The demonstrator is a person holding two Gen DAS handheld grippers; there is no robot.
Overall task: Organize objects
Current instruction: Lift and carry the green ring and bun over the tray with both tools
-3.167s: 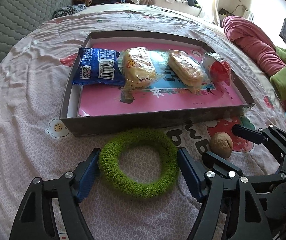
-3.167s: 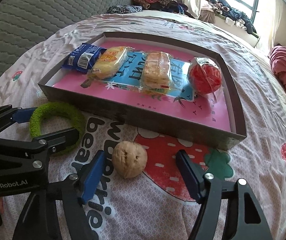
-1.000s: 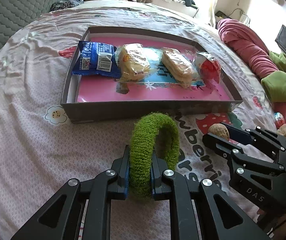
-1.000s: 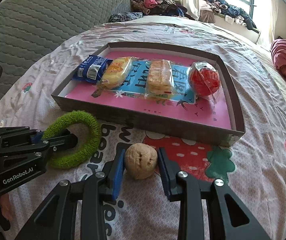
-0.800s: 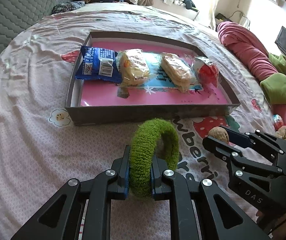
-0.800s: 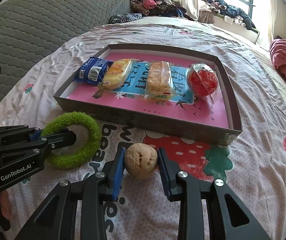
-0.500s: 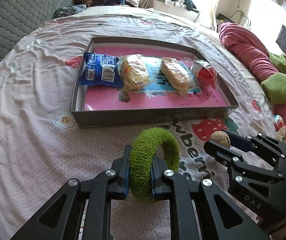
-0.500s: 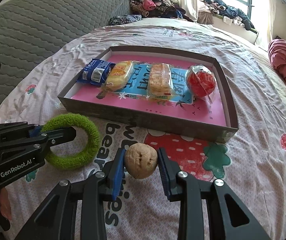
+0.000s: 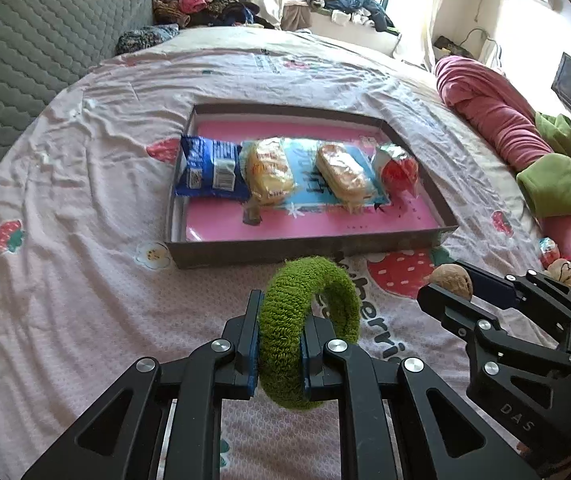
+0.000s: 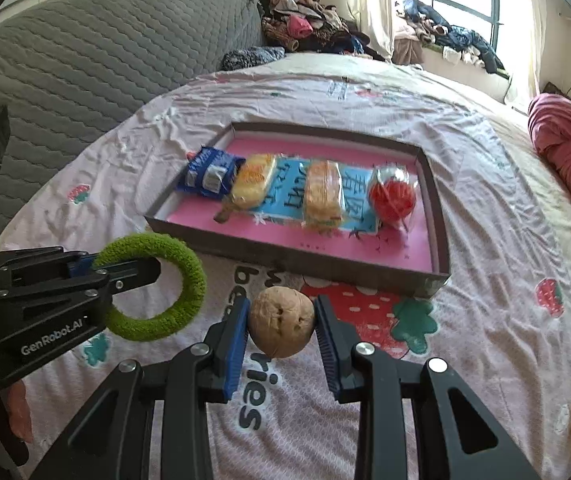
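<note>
Holding two items clear of the bed sheet (image 9: 65, 240), you have both grippers loaded and the tray (image 9: 309, 246) lying straight ahead of them.

Item 1, left: your left gripper (image 9: 277, 354) is clenched on the green fuzzy ring (image 9: 305, 320). The pads pinch the near part of the band, and the ring stands on edge, its loop arching forward and to the right, just short of the tray's near wall.

Item 2, right: your right gripper (image 10: 281, 330) is clamped on the walnut (image 10: 281, 320), one pad on each side of the shell. It hangs over the strawberry print, short of the tray's near-right corner.

Item 3, ahead: the tray, long axis running left to right across your view. Its contents form one row along that axis: blue snack packet (image 9: 209, 168) at the left end, then yellow cake packet (image 9: 269, 172), wrapped sandwich biscuit (image 9: 343, 176) and red wrapped sweet (image 9: 399, 170) toward the right end.

Free space, as I judge it: the pink strip of floor between that row and the near wall, running the whole length.

Deciding relation: the tray lies forward of both grippers, beyond its raised near wall. Your left gripper faces the middle of that wall and your right its right part, so each load would likely need carrying above the rim before release. The ring, held on edge, may roll or lean on the packets unless tipped flat.
</note>
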